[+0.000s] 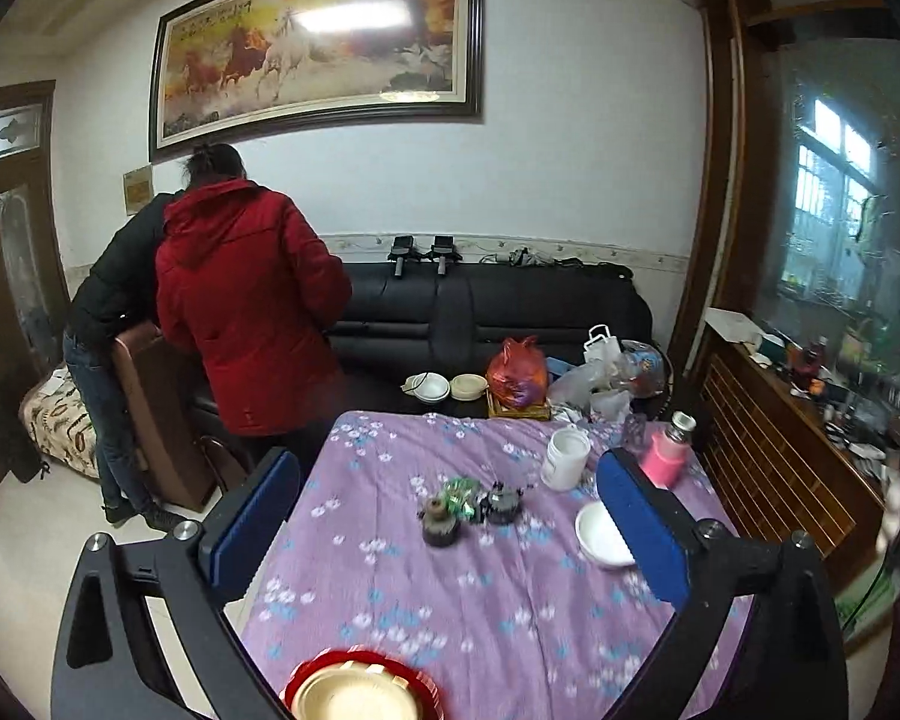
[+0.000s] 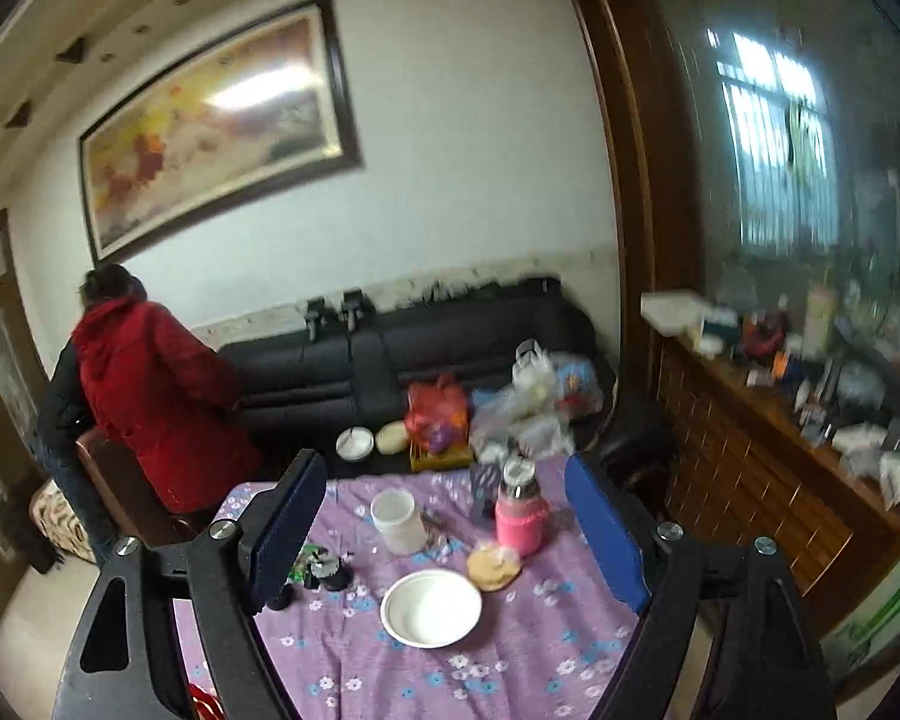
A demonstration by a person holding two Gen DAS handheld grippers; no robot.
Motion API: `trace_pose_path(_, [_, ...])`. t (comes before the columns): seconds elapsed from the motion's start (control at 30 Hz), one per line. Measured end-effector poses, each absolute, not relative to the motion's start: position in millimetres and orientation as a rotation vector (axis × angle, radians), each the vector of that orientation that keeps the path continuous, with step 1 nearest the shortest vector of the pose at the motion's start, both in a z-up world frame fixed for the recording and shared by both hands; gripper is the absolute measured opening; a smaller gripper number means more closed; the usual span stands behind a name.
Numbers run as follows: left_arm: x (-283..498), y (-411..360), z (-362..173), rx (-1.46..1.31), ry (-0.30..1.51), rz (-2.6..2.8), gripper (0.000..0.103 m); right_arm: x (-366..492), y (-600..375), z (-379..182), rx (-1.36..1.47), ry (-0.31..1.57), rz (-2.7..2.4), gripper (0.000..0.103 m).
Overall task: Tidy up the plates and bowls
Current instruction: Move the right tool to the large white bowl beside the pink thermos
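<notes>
Both sets of fingers spread wide, gripping nothing: left gripper (image 1: 444,516), right gripper (image 2: 444,531). White bowl (image 2: 431,607) on the bench (image 2: 510,678) sits empty; red plate (image 1: 360,687) cut off.

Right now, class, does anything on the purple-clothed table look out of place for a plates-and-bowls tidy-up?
Yes. The white bowl sits alone mid-table, apart from the cream plate on the red plate at the near edge. Small trinkets clutter the centre. Nothing looks spilled or broken.

Both wrist views high above purple-clothed table (image 1: 480,600), facing sofa (image 2: 450,354) wall; share table, white bowl (image 2: 431,607).
</notes>
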State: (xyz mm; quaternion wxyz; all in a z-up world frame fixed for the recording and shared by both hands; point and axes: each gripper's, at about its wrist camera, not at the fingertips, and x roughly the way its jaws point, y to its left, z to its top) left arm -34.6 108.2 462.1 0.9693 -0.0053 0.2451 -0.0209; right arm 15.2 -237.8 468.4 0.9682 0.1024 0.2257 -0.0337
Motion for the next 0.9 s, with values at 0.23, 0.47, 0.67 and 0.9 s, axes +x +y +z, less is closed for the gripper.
trace_pose_path(0.23, [84.2, 42.8, 351.2, -0.059, 0.683, -0.151, 0.1, 107.8, -272.5, 325.8, 0.299, 0.72, -0.034, 0.083])
trace_pose_path(0.47, [176.9, -21.1, 219.4, -0.151, 0.916, -0.26, 0.096, 152.4, -294.7, 187.9, 0.439, 0.892, 0.04, 0.071])
trace_pose_path(0.67, [224.9, -72.2, 114.3, -0.153, 1.079, -0.275, 0.087, 186.1, -288.7, 112.3, 0.465, 0.975, 0.071, 0.066])
trace_pose_path(0.9, [255.2, -100.7, 52.6, -0.174, 1.18, -0.301, 0.076, 211.7, -281.6, 65.2, 0.487, 1.031, 0.088, 0.058])
